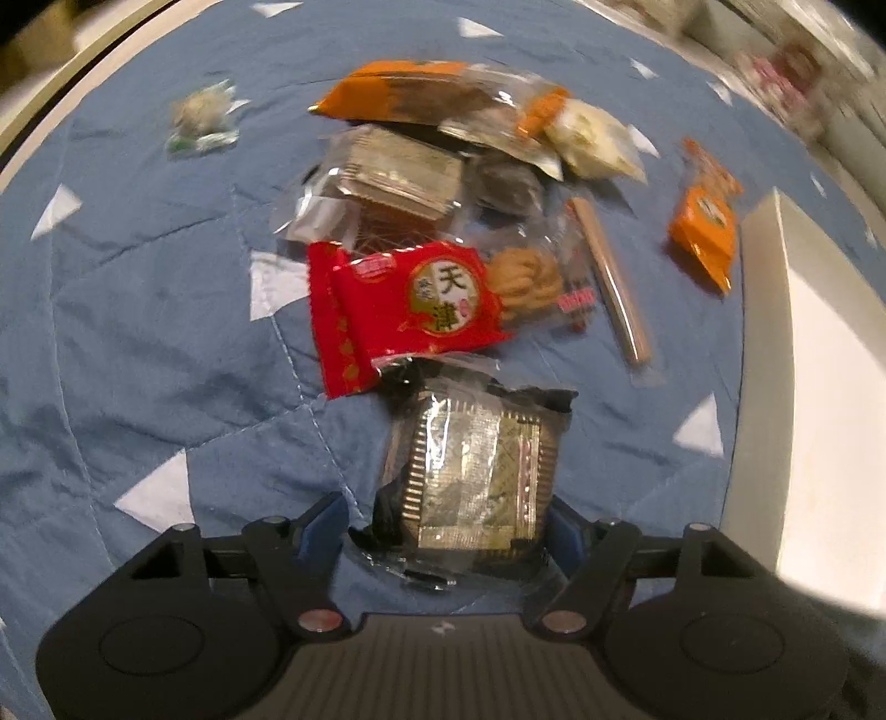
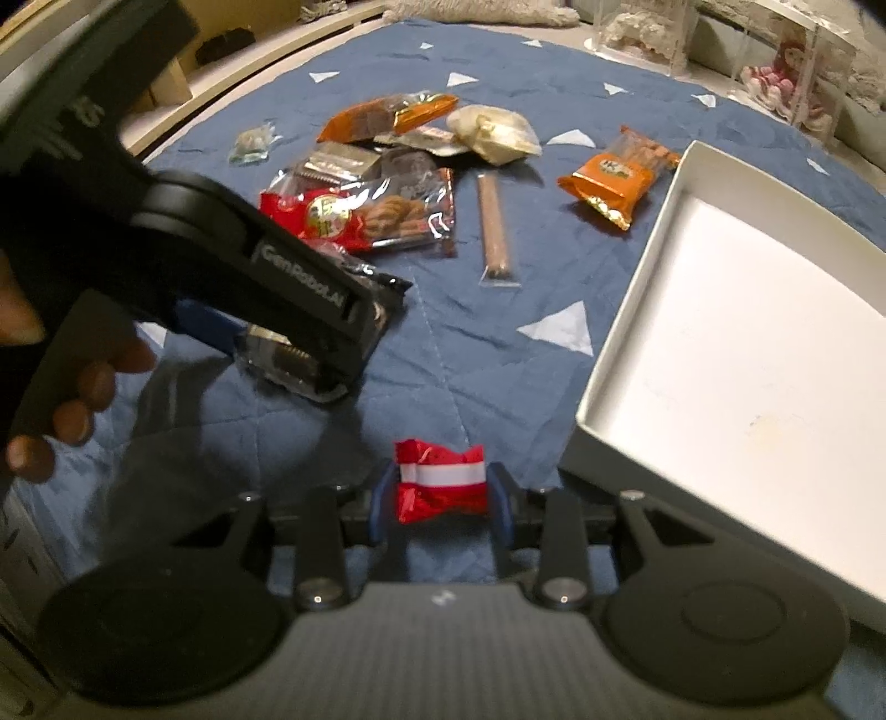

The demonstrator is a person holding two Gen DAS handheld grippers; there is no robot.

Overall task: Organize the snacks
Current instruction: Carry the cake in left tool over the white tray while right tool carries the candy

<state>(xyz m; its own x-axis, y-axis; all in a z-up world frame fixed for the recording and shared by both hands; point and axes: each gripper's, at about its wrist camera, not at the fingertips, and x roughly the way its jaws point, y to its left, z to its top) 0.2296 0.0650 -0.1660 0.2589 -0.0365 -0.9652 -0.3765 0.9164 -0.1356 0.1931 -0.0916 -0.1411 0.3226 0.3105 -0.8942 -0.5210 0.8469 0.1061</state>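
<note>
Underneath everything lies a blue quilt (image 2: 470, 343) dotted with white triangles, its stitching running in long diagonal lines. At its far edge in the right wrist view stand clear display boxes (image 2: 648, 27) and something pink behind them, too blurred to name. A shallow white box (image 2: 626, 310) sits open on the quilt at the right, with nothing visible inside.

Most of the snacks lie in a loose pile (image 1: 432, 183) toward the middle of the quilt: a red packet with gold characters (image 1: 398, 310), a clear bag of twisted biscuits (image 1: 526, 277), an orange-and-brown packet (image 1: 410, 94) and a pale wrapped cake (image 1: 592, 138). A wrapped brown stick (image 2: 493, 221) lies just beside the pile, an orange packet (image 2: 614, 183) sits near the white box, and a small greenish sweet (image 2: 252, 144) lies apart at the left. Much of the left wrist view is smeared, so the labels there are hard to read.

The left gripper (image 1: 448, 520) points steeply down, its jaws closed against the sides of a dark foil-wrapped wafer pack (image 1: 470, 476); in the right wrist view that gripper's body covers most of the pack, and a person's fingers (image 2: 83, 404) curl round its handle. The right gripper (image 2: 440, 498) also tilts downward and is clamped on a red candy with a white band (image 2: 440, 482), held over the quilt just beside the white box's near corner.
</note>
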